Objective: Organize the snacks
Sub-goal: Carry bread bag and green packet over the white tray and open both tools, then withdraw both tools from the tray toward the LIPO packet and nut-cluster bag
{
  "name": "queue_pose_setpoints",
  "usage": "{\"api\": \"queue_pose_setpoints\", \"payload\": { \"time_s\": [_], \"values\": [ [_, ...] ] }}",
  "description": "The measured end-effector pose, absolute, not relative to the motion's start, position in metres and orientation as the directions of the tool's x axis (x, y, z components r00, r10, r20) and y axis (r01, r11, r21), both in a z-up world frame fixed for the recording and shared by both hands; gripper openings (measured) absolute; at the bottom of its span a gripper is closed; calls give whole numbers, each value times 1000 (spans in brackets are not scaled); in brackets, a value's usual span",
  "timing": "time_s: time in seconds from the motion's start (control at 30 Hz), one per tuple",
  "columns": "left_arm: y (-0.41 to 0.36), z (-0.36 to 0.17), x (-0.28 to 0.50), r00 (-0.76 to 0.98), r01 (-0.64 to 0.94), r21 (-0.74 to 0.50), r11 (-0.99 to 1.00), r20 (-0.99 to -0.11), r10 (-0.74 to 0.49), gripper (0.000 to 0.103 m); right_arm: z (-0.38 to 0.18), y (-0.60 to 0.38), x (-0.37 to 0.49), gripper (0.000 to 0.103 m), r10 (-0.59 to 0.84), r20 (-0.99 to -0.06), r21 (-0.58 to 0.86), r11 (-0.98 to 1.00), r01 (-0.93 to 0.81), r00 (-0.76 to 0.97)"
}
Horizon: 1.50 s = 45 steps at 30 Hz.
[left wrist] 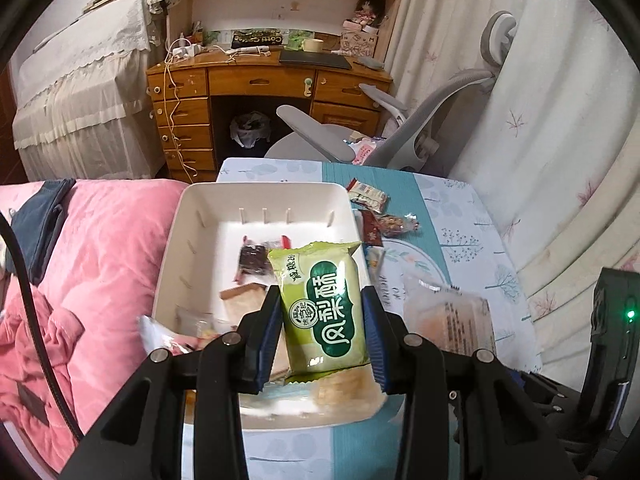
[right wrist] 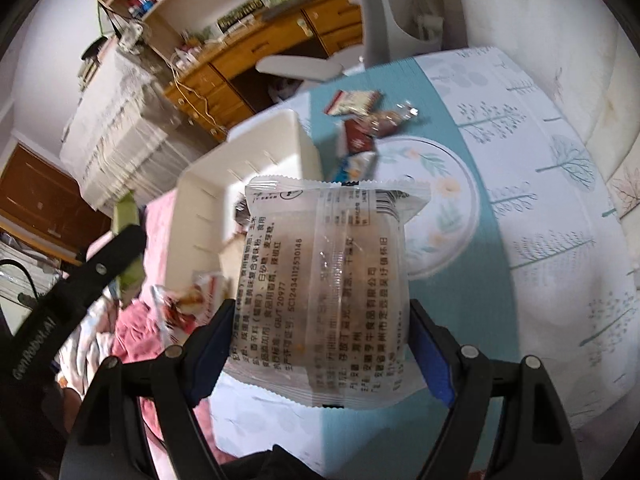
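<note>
My left gripper is shut on a green snack packet and holds it over the near part of a white bin. The bin holds several snacks, among them a dark packet. My right gripper is shut on a clear snack packet with printed text, held above the table to the right of the bin. That clear packet shows blurred in the left wrist view. Loose snacks lie on the tablecloth beyond the bin.
The table has a blue and white patterned cloth. A pink quilt lies left of the bin. A grey office chair and a wooden desk stand behind the table. A curtain hangs to the right.
</note>
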<state>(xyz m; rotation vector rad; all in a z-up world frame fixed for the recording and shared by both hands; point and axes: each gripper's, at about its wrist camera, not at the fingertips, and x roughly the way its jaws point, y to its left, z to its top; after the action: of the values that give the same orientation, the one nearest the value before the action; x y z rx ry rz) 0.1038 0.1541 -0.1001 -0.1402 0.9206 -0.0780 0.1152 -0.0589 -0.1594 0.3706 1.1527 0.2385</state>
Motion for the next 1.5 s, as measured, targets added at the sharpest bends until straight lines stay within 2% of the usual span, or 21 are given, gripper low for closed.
{"api": "queue_pose_setpoints", "payload": {
  "time_s": [0.5, 0.9, 0.97, 1.1, 1.5],
  "values": [
    [237, -111, 127, 605, 47, -152, 987, -782, -149, 38, -165, 9, 134, 82, 413, -742, 475, 880, -21, 528],
    [246, -117, 160, 576, 67, -118, 991, -806, -135, 38, -175, 32, 166, 84, 425, -701, 479, 876, -64, 572],
    [243, -117, 163, 561, 76, -112, 991, -816, -136, 42, -172, 35, 168, 84, 434, -692, 473, 876, -92, 577],
    [249, -111, 167, 556, 62, -131, 989, -819, -143, 70, -163, 34, 171, 84, 407, -698, 426, 898, -115, 589],
    [230, -94, 185, 465, 104, -186, 977, -859, -213, 75, -141, 3, 161, 84, 365, -711, 404, 912, -76, 602]
  ]
}}
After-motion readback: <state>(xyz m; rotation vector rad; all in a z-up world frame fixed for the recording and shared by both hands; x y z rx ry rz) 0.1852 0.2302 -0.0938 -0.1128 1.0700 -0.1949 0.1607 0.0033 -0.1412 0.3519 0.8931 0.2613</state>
